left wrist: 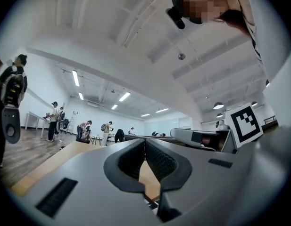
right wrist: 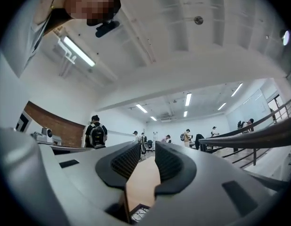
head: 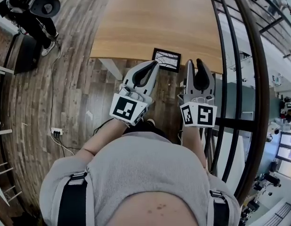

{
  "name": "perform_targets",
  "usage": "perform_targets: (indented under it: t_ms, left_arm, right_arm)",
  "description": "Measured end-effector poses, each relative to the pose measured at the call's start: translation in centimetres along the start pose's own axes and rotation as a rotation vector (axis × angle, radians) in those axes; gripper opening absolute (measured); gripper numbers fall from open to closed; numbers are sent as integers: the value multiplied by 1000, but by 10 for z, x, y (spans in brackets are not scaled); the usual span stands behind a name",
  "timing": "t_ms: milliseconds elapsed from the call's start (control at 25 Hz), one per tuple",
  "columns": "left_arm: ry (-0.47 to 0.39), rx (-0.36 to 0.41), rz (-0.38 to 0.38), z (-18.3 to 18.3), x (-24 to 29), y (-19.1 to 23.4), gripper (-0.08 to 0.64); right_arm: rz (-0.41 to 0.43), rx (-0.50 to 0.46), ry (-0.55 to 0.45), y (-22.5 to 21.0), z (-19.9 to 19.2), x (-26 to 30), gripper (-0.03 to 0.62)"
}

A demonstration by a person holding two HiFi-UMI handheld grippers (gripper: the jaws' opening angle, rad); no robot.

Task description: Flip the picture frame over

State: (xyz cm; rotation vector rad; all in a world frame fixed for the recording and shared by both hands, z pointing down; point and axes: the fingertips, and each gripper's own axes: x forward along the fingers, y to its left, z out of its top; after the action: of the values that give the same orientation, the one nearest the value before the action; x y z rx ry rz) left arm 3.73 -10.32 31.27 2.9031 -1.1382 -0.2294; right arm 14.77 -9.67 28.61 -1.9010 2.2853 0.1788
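The picture frame is a small black frame with a pale, line-patterned face turned up. It lies on the wooden table at its near edge. Both grippers hover in front of the table, raised and apart from the frame. My left gripper sits just left of it, jaws together at the tips with nothing between them. My right gripper is just right of the frame, its jaws a narrow gap apart and empty. A corner of the frame shows low between the right jaws.
A dark metal railing runs close along the right side. A person with camera gear stands on the wood floor at upper left. A power strip with cables lies on the floor to the left. Other people stand far off in the room.
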Motion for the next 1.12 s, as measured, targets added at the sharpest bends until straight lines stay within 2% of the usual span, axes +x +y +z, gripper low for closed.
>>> perform_targets:
  t_ms: [80,200,240,480,640,1120]
  left_arm:
    - [9,24,-6,-3,2,-4,8]
    - [24,18,10,-12,-1,-1,8]
    - [26,15,14,-14,-2,-1,8]
    - [26,9,22,-12,-3,1,8]
    - [23,7,22,-15,-7,-4,8]
    - [6,18,45,-8,-14,-2,8]
  right_arm:
    - [6,-4,5,2,0,-3,107]
    - [10,-14,26,3,-9,-11,20]
    - [10,-14,40,2,-13,-13,15]
    - [-9,27,104,3,-29,-18,15]
    - [14,-16,126,11,-34,-21,15]
    - [53,-36,95,18,-25,-25,15]
